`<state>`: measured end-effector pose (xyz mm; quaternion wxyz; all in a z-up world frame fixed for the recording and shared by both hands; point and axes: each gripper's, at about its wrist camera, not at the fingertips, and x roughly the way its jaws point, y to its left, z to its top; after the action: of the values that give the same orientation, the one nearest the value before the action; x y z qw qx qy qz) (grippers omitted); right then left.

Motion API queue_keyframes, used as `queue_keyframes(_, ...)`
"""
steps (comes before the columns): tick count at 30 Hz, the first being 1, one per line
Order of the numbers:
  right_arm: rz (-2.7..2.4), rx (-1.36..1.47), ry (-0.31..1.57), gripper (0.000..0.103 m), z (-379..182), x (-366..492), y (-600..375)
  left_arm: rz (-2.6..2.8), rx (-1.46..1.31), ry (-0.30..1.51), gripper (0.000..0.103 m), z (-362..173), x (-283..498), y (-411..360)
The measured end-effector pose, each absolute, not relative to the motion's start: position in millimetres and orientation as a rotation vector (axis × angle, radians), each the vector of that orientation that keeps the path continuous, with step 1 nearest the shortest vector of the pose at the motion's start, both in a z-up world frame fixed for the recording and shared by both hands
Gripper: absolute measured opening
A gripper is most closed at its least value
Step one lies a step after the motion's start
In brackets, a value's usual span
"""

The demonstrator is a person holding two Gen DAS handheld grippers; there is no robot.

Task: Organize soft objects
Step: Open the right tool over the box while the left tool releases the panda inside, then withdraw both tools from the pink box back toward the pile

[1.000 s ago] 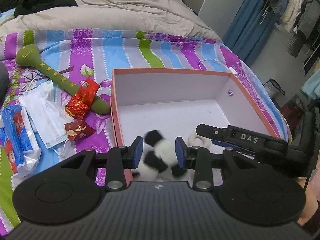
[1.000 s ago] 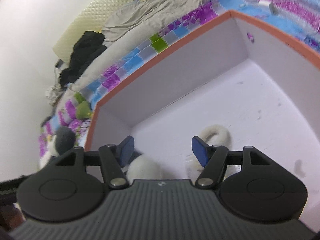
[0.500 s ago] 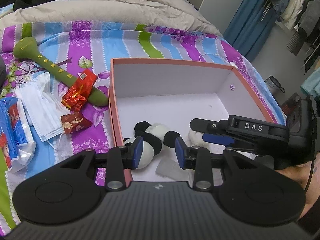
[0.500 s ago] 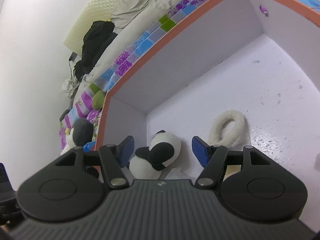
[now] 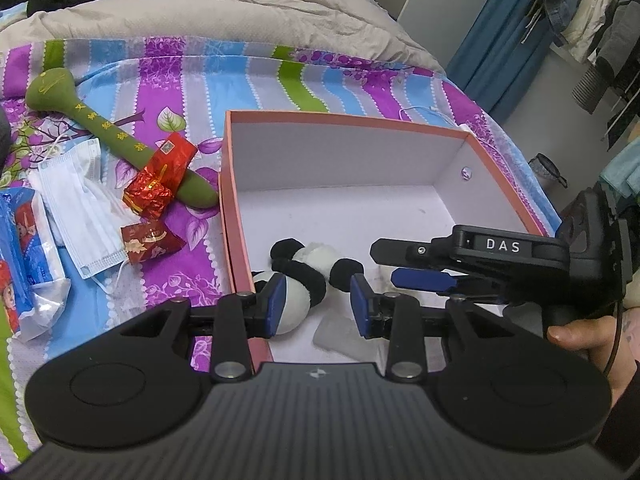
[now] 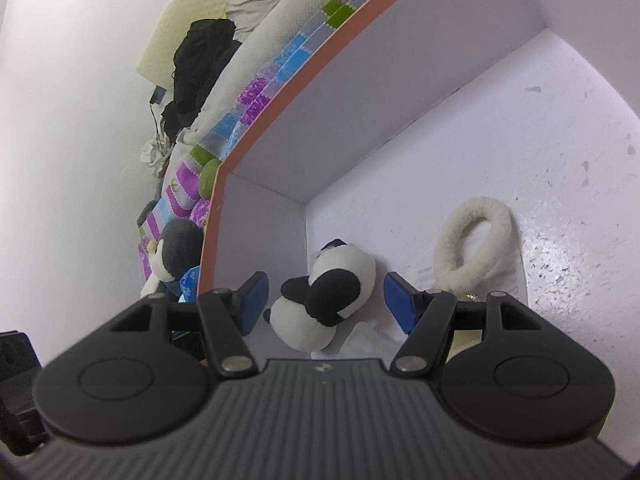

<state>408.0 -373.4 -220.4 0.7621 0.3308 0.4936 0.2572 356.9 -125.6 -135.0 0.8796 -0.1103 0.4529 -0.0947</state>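
A black and white panda plush (image 5: 308, 276) lies on the floor of the orange-rimmed white box (image 5: 340, 118), near its left wall; it also shows in the right wrist view (image 6: 328, 300). A fluffy white loop (image 6: 472, 244) lies beside it in the box. My left gripper (image 5: 318, 306) is open and empty, held above the panda at the box's near edge. My right gripper (image 6: 324, 302) is open and empty inside the box, its jaws either side of the panda; it also shows in the left wrist view (image 5: 416, 264). A penguin plush (image 6: 172, 256) stands outside the box.
On the striped bedspread left of the box lie a green padded mallet (image 5: 108, 132), red packets (image 5: 158, 184), a face mask (image 5: 80, 204) and a tissue pack (image 5: 24, 260). A grey duvet (image 5: 200, 12) and dark clothes lie beyond. The bed edge is at the right.
The left gripper let go of the panda, which dropped into the box, and then drew back and up. The right gripper drew back, so panda and loop show in full.
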Motion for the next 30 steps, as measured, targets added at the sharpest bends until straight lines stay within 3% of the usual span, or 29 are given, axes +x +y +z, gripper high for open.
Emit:
queue_keyframes(15, 0.423, 0.541, 0.990, 0.067, -185, 374, -366, -0.204, -0.216, 0.878, 0.040, -98, 319, -107)
queue_keyframes(30, 0.395, 0.327, 0.811, 0.067, -112, 278, -335, -0.198, -0.203, 0.791, 0.044, -58, 235, -75)
